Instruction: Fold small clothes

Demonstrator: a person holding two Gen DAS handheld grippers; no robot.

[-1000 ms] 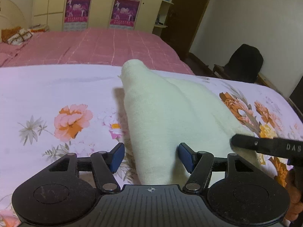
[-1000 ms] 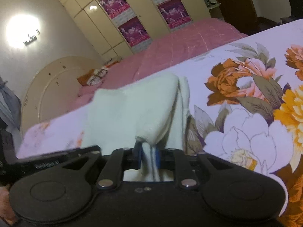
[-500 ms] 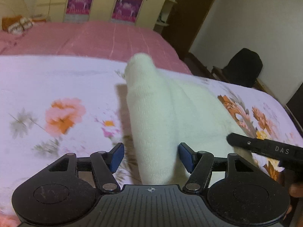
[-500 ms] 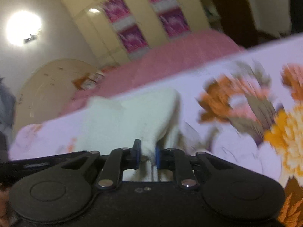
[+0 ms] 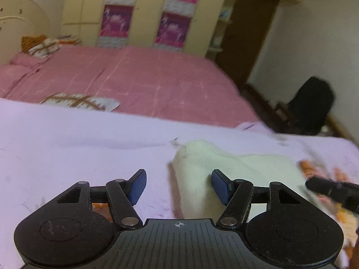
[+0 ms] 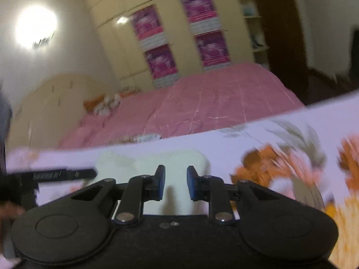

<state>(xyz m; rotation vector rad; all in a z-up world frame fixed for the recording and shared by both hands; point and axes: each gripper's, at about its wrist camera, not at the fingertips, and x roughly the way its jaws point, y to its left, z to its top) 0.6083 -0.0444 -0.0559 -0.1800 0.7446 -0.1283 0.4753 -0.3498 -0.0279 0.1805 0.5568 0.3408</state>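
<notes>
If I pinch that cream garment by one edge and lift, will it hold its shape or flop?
Probably flop: the cream garment lies in soft, rounded folds on the floral sheet, so it looks limp and thick-knit. It looks light, so it may drag across the sheet when pushed. Its fuzzy surface should grip the pads.

The folded garment [image 5: 226, 168] lies on the flowered sheet [image 5: 78, 157], ahead of both grippers. Behind the sheet lies the bedspread [image 5: 145, 83], with pillows [image 5: 40, 44] at its far left end (against the headboard [image 5: 20, 22]). The wardrobe [image 5: 145, 11] stands behind the bed.
</notes>
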